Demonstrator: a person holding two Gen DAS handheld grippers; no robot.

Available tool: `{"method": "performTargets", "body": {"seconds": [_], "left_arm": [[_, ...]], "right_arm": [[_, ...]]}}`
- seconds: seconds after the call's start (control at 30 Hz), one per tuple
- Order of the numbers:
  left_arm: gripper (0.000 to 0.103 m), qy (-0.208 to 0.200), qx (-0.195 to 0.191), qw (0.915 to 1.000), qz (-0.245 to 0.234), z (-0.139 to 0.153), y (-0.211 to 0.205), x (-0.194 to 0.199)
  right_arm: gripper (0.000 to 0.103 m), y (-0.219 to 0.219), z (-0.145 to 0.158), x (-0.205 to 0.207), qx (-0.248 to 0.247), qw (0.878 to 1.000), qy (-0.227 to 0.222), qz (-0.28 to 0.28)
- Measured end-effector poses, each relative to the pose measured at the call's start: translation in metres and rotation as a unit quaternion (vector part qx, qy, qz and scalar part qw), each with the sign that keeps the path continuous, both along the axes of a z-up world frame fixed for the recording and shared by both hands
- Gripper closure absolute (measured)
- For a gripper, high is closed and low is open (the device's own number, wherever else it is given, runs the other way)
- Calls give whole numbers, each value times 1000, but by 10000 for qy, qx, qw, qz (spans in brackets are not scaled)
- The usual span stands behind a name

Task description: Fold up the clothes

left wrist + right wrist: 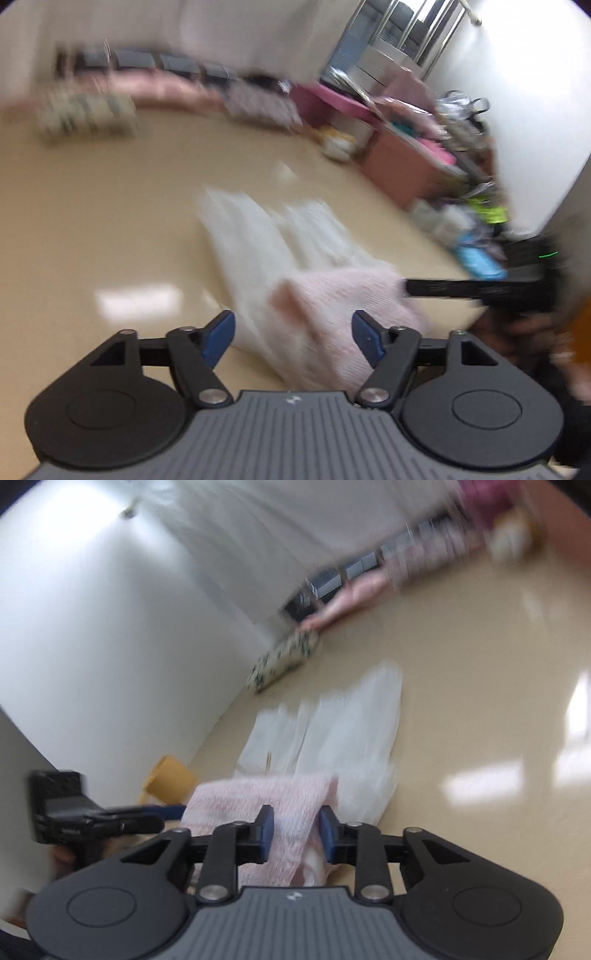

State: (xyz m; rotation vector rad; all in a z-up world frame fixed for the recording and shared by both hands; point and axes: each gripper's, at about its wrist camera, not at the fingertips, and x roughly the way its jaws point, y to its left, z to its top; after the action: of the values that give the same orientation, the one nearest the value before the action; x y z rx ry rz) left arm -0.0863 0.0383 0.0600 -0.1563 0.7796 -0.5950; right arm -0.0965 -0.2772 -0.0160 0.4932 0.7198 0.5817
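Your left hand-held gripper hung released above the pink-and-white garment on the beige worktop; your right hand-held gripper clasped its pink fold.

Two handheld grippers, matching build, both views blurred.

Left gripper: grey ribbed body with a small white mark at centre; two black round housings, each with a recessed disc; black linkage arms pinned with silver screws; blue pads on the fingers. Right gripper: same grey ribbed body, black housings, silver screws and blue pads. A thin green light is seen on its black casing in the left wrist view.
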Motion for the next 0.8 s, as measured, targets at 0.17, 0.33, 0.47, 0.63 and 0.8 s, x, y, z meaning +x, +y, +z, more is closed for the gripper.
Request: {"method": "performTargets", "body": {"seconds": [0.17,0.33,0.47,0.63,0.8], "left_arm": [[78,-159,254,9995,96,-20,-40,14],[75,106,-66,9989,451,-47,-18,21],[29,-211,-309,9970,670,-38,6,17],[54,153,-473,9972,551,-29,10,62],[82,679,-96,9966,453,-37,-18,119]], "right_arm": [[97,40,23,2,-1100,9919,-633,51],[97,71,36,4,-1937,9750,-1086,70],[94,67,35,2,-1816,9770,-1116,-11],[80,24,50,46,-1456,9847,-761,-579],[94,19,27,118,-1451,9882,168,-472]]}}
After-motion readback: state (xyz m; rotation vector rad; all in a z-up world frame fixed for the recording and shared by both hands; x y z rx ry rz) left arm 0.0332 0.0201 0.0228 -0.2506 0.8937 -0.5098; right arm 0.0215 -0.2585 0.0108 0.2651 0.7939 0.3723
